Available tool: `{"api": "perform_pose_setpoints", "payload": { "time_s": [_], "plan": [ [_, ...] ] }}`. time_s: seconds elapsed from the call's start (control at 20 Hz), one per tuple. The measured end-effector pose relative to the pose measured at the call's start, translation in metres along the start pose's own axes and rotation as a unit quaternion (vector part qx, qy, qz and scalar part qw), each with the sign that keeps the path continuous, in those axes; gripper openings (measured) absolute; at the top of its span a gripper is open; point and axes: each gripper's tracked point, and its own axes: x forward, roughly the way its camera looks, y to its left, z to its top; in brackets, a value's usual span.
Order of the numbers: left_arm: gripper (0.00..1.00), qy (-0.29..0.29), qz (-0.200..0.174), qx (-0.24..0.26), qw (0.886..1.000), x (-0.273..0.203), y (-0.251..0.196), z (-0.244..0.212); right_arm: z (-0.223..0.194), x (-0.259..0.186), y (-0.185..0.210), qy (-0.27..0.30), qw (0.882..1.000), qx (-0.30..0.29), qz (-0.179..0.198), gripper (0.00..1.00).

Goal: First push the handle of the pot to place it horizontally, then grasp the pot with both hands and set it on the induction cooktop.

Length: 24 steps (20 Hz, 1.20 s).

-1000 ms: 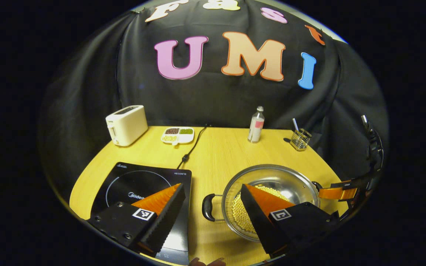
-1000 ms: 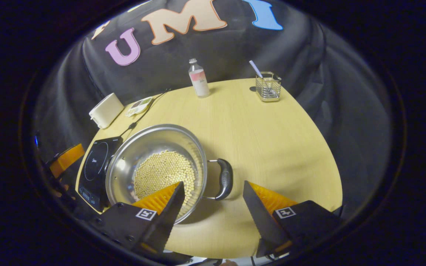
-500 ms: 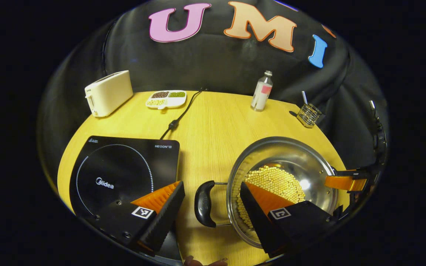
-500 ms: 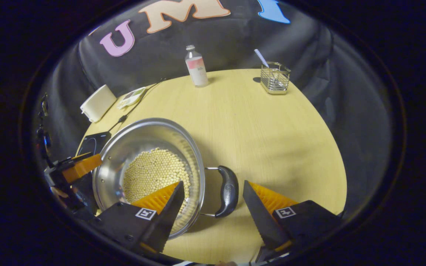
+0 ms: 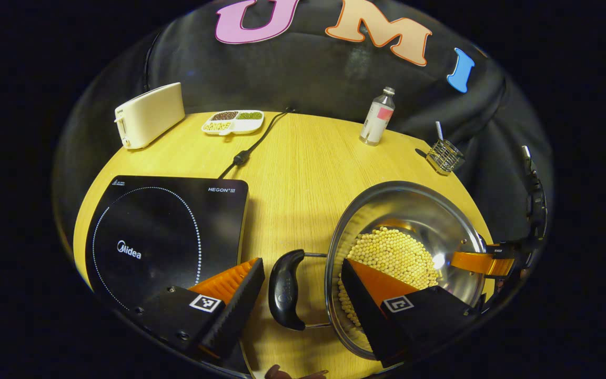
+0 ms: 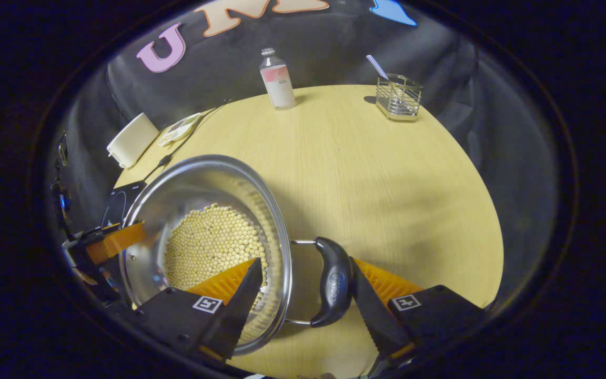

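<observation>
A steel pot point(image 5: 413, 210) holding yellow beans point(image 5: 392, 255) stands on the wooden table, right of the black induction cooktop point(image 5: 166, 237). My left gripper point(image 5: 300, 273) is open and straddles the pot's left black handle point(image 5: 286, 289), with one finger outside the handle and the other over the beans. In the right gripper view, my right gripper point(image 6: 303, 271) is also open around the pot's point(image 6: 203, 179) other black handle point(image 6: 334, 281). One of its fingers sits inside the rim and the other close beside the handle. Each view shows the opposite gripper at the pot's far rim.
Along the table's back edge stand a cream toaster point(image 5: 148, 115), a divided dish of grains point(image 5: 232, 121), a small bottle point(image 5: 377, 117) and a wire holder point(image 5: 444, 156). The cooktop's cable point(image 5: 250, 147) runs to the back. The table point(image 6: 376, 179) stretches right of the pot.
Both grippers have come forward and down onto the pot, so each handle now lies between a pair of open fingers. The pot itself has not shifted.
</observation>
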Motion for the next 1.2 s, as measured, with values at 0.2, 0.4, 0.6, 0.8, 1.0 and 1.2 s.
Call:
{"api": "perform_pose_setpoints", "payload": {
  "time_s": [0.2, 0.4, 0.6, 0.8, 1.0, 1.2],
  "plan": [
    [0.95, 0.010, 0.000, -0.004, 1.000, 0.003, -0.002, -0.005, -0.002, 0.004, -0.005, 0.008, 1.000, 0.005, -0.004, 0.87],
    [0.76, 0.015, 0.005, -0.006, 1.000, 0.004, -0.001, -0.008, -0.005, 0.005, -0.006, 0.010, 1.000, 0.001, -0.004, 0.72],
    [0.70, 0.015, 0.009, -0.001, 1.000, 0.003, 0.001, -0.007, -0.003, 0.003, -0.006, 0.010, 1.000, 0.003, -0.006, 0.63],
    [0.66, 0.018, 0.008, -0.005, 1.000, 0.003, 0.000, -0.007, -0.002, 0.002, -0.006, 0.007, 1.000, 0.000, -0.010, 0.58],
    [0.65, 0.023, 0.007, -0.011, 1.000, 0.000, -0.001, -0.010, -0.001, -0.001, -0.006, 0.005, 1.000, -0.003, -0.013, 0.58],
    [0.65, 0.015, 0.001, 0.001, 1.000, -0.007, -0.004, 0.001, 0.001, -0.011, -0.008, -0.005, 1.000, 0.005, -0.018, 0.58]
  ]
}}
